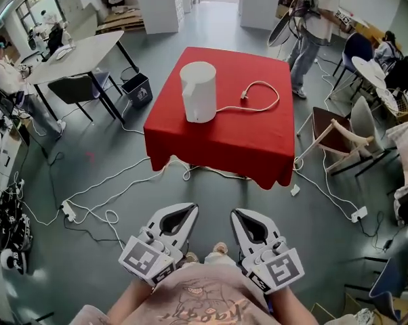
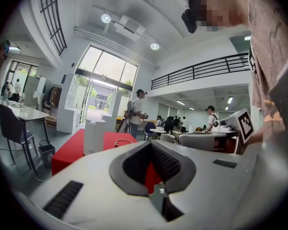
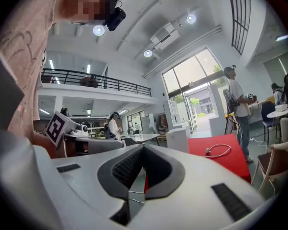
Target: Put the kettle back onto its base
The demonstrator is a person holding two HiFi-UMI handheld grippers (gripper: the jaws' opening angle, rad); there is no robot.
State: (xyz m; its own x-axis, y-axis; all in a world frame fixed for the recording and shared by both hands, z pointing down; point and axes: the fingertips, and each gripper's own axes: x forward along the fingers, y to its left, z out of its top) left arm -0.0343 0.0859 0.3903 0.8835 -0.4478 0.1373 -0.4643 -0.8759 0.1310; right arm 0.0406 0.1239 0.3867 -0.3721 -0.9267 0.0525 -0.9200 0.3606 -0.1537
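Observation:
A white kettle stands upright on the left part of a table under a red cloth. From its foot a white cord loops across the cloth to a loose plug. Whether a base lies under the kettle I cannot tell. Both grippers hang low in the head view, well short of the table. My left gripper and my right gripper are shut with nothing between the jaws. The left gripper view shows the left gripper and, far ahead, the kettle. The right gripper points towards the kettle and cord.
White cables and a power strip trail over the grey floor around the table. A person stands behind the table. Chairs are at the right; a grey desk and black bin at the left.

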